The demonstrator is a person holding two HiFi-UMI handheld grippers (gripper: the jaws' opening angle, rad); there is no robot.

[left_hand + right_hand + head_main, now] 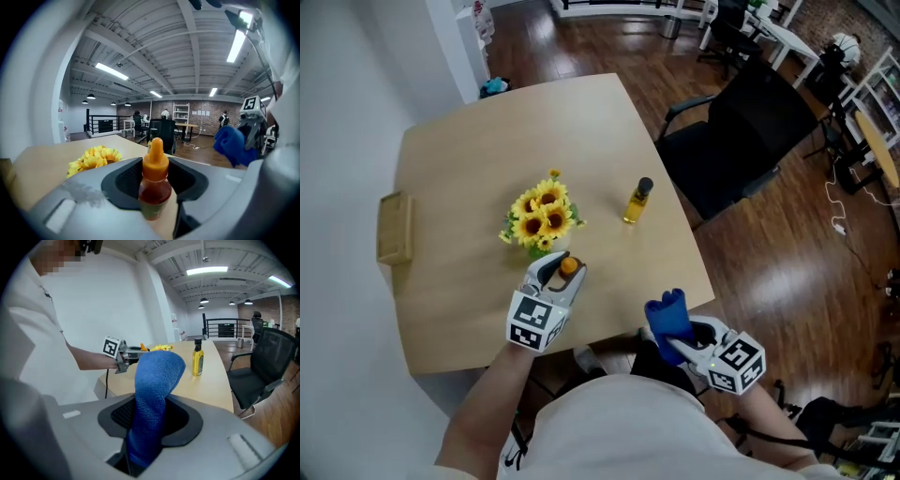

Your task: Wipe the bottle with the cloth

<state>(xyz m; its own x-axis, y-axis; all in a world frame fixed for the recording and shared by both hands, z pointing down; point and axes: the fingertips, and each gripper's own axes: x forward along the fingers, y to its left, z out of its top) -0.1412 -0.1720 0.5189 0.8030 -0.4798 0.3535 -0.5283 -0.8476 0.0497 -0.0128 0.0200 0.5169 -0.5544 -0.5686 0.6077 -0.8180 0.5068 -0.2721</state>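
My left gripper [563, 269] is shut on a small sauce bottle [569, 265] with an orange cap, held just in front of the sunflowers. In the left gripper view the sauce bottle [155, 183] stands upright between the jaws, red-brown liquid inside. Over the table's near edge, my right gripper [677, 330] is shut on a blue cloth [667, 317]. The blue cloth [157, 390] rises out of the jaws and folds over at its top. Cloth and bottle are apart. A second bottle [637, 201], yellow with a black cap, stands alone on the table.
A bunch of sunflowers [541, 217] stands mid-table on the light wood table [469, 141]. A wooden block [394, 228] lies at the left edge. A black office chair [741, 141] sits beyond the right edge. The person's body fills the bottom of the head view.
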